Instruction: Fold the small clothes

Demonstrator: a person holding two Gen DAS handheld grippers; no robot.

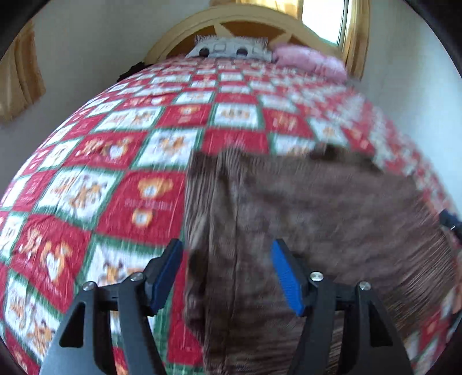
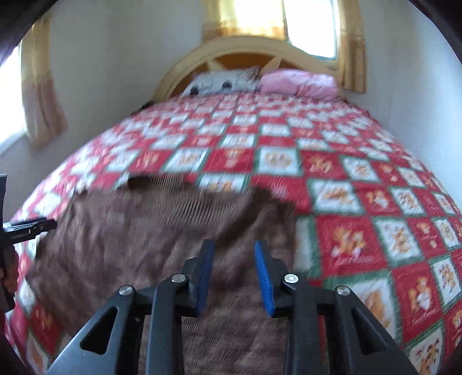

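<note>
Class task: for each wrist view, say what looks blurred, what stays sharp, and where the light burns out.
Left wrist view: brown garment and quilt smeared by motion, left gripper crisp, window blown out. Right wrist view: same smear, right gripper sharp, window glaring, edges bent by fisheye.

Your left gripper (image 1: 228, 277) tilts downward, jaws spread wide with nothing pinched between them. Your right gripper (image 2: 234, 278) tilts down too, jaws narrower, blue pads apart and gripping nothing.
</note>
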